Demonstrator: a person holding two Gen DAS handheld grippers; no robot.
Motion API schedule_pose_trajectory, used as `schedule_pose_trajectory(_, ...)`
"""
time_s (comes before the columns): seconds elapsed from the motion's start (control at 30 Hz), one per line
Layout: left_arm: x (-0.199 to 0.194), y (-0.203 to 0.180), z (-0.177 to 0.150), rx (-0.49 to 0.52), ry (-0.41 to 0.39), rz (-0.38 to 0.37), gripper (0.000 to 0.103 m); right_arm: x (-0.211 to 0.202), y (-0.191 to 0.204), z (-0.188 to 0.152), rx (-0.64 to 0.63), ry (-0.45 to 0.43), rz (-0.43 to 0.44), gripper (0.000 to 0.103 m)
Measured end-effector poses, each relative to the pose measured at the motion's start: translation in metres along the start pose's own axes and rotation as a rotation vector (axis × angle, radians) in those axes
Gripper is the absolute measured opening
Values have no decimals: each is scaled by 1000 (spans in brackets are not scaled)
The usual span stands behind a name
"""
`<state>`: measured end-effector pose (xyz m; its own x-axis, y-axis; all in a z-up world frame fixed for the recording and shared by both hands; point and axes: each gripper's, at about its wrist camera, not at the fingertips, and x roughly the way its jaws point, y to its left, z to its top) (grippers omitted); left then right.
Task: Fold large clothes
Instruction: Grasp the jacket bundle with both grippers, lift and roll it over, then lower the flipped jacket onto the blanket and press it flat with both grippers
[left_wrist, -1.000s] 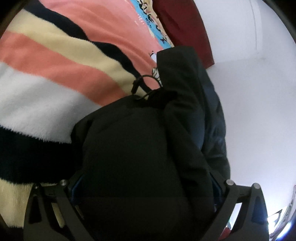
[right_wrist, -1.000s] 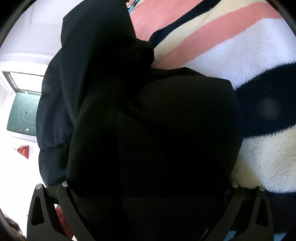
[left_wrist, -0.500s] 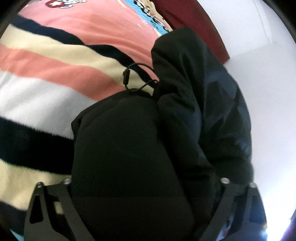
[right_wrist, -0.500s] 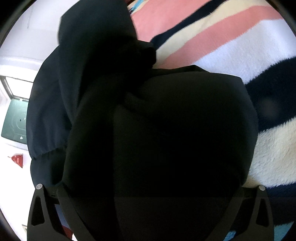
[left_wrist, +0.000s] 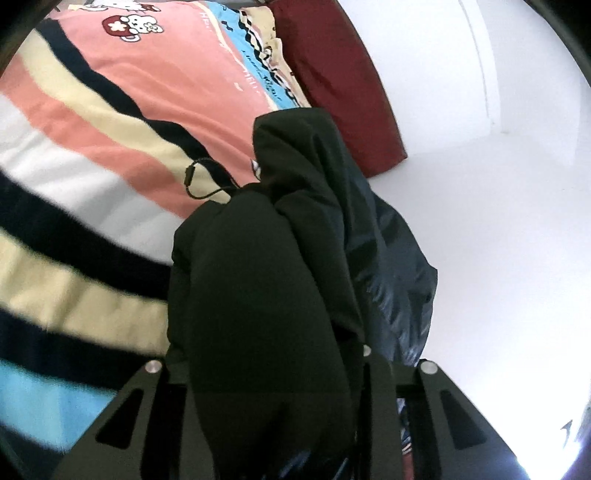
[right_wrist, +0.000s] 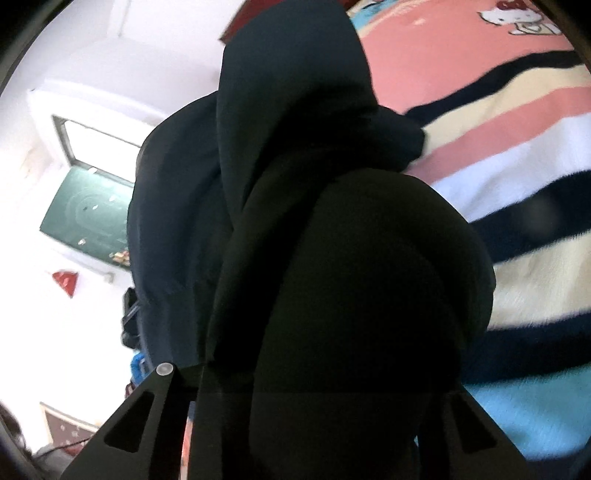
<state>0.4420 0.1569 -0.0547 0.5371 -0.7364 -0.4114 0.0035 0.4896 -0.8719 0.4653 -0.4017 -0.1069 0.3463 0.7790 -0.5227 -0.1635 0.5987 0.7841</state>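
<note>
The black padded jacket (left_wrist: 266, 295) hangs bunched between both grippers above the bed, its bulk filling the near field of each wrist view and its far folds drooping toward the striped fleece blanket (left_wrist: 92, 155). A drawcord loop (left_wrist: 199, 177) dangles off its edge on the blanket side, and a shinier navy lining (left_wrist: 399, 266) shows on the side toward the white wall (left_wrist: 480, 184).

The left gripper (left_wrist: 266, 373) has its jaws closing with jacket cloth packed between them; the right gripper (right_wrist: 306, 373) is likewise closing on a thick wad of the same garment. In both views the fabric swallows the fingertips, so the exact bite is hidden.

The step in hand looks like lifting the jacket to spread it. To do it well, the grips should settle on matching edges, not on a lump, and the hands should draw apart evenly so the cloth hangs flat before it is laid down. The drawcord could snag, and slick lining may slip from a shallow pinch.

Beyond lie a dark red pillow (left_wrist: 332, 81) and a cartoon-print pink bedspread (left_wrist: 166, 55).
</note>
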Motion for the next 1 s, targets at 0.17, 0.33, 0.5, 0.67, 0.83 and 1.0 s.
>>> schedule_pose_trajectory(0.17, -39, 1, -31, -29, 16, -57, 26, -20, 7, -29, 32, 21, 53, 26)
schedule_pose_trajectory(0.33, -44, 25, -35, -26, 52, 28, 33, -14, -32, -37, 176, 34, -35, 40)
schedule_pose_trajectory(0.5, -68, 28, -28, 32, 24, 58, 47, -44, -54, -47, 297, -110, -79, 87)
schedule_pose_trajectory(0.67, -100, 24, -27, 40, 38, 29, 51, -104, -33, -45, 251, -288, -210, 102)
schedule_pose_trajectory(0.83, -144, 25, -27, -22, -23, -57, 66, -137, 17, -62, 103, -360, -336, 102)
schedule_pose_trajectory(1.0, -201, -3, -33, 45, -145, 38, 66, -137, 69, -82, -30, -347, -385, 102)
